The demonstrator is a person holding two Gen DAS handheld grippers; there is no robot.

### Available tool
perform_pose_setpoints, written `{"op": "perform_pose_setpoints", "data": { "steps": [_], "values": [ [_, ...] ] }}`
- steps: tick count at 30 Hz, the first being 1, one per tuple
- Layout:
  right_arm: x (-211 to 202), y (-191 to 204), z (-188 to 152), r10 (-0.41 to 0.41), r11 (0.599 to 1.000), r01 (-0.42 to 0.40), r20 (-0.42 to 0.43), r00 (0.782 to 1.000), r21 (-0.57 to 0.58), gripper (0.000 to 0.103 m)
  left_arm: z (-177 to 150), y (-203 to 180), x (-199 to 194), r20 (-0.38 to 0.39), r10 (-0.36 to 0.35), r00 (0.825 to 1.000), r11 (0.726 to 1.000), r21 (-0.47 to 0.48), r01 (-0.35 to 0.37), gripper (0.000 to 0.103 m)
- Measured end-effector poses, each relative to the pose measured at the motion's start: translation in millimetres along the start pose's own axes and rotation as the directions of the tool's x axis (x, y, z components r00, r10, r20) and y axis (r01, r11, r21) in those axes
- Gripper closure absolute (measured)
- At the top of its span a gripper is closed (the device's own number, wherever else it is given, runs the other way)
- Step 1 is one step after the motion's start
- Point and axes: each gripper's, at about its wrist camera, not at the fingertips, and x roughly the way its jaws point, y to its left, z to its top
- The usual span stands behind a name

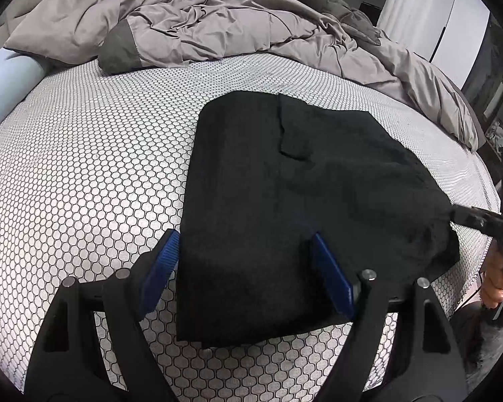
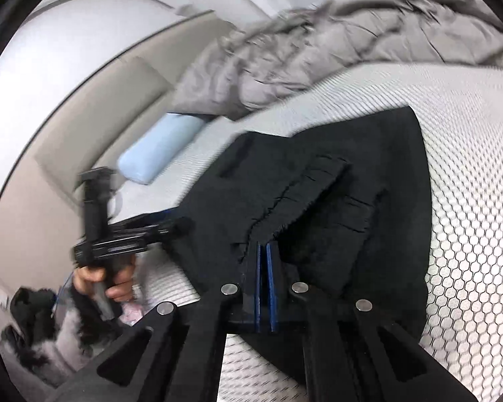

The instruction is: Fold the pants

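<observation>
Black pants (image 1: pixel 285 184) lie folded flat on a mattress with a honeycomb-patterned cover (image 1: pixel 84 167). My left gripper (image 1: pixel 245 236) is open and hovers over the near left corner of the pants. One blue pad (image 1: pixel 164 261) is beyond the cloth's left edge and the other is over the cloth. My right gripper (image 2: pixel 264 248) is shut on the right edge of the pants (image 2: pixel 385 184), and the fabric bunches up into a ridge at its tips. In the left wrist view the right gripper (image 1: pixel 456 212) pulls that edge into a point.
A crumpled grey duvet (image 1: pixel 201 23) covers the far part of the bed. A light blue bolster (image 2: pixel 157 149) lies at the far left edge. A hand (image 2: pixel 117 284) holds the left gripper's handle. The mattress edge (image 1: pixel 486 201) runs close on the right.
</observation>
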Motion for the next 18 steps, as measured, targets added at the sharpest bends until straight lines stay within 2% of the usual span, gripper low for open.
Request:
{"op": "perform_pose_setpoints", "data": {
  "steps": [2,5,8,9,11,12,13,18],
  "values": [
    [5,-5,-3,-0.036,0.999,0.036,-0.030,0.999,0.012,0.097,-1,-1,1,-0.003,0.005,1.000,1.000,0.006,-0.005,0.025],
    [21,-33,-7,-0.085,0.988,0.098,-0.115,0.990,0.120,0.089,-2,-4,5,-0.016,0.014,1.000,1.000,0.012,-0.014,0.025],
    [22,-48,-6,-0.017,0.977,0.039,-0.107,0.994,0.209,0.089,-3,-5,6,-0.021,0.020,1.000,0.999,0.026,-0.020,0.025],
    [23,-48,-5,0.000,0.976,0.022,-0.102,0.995,0.217,0.086,-4,-6,7,-0.023,0.023,0.999,0.999,0.031,-0.022,0.025],
    [23,-48,-4,0.037,0.974,-0.014,-0.098,0.994,0.227,0.073,-5,-7,10,-0.032,0.027,0.999,0.999,0.041,-0.026,0.024],
    [26,-46,-4,0.051,0.974,-0.027,-0.102,0.993,0.226,0.062,-6,-7,11,-0.039,0.029,0.999,0.999,0.044,-0.027,0.024],
    [28,-45,-3,0.053,0.975,-0.030,-0.101,0.993,0.222,0.059,-7,-6,13,-0.043,0.030,0.999,0.999,0.044,-0.028,0.024],
    [46,-48,3,0.036,0.968,-0.012,-0.092,0.995,0.252,0.059,-8,-7,14,-0.041,0.030,0.999,0.998,0.048,-0.028,0.024]
  ]
}}
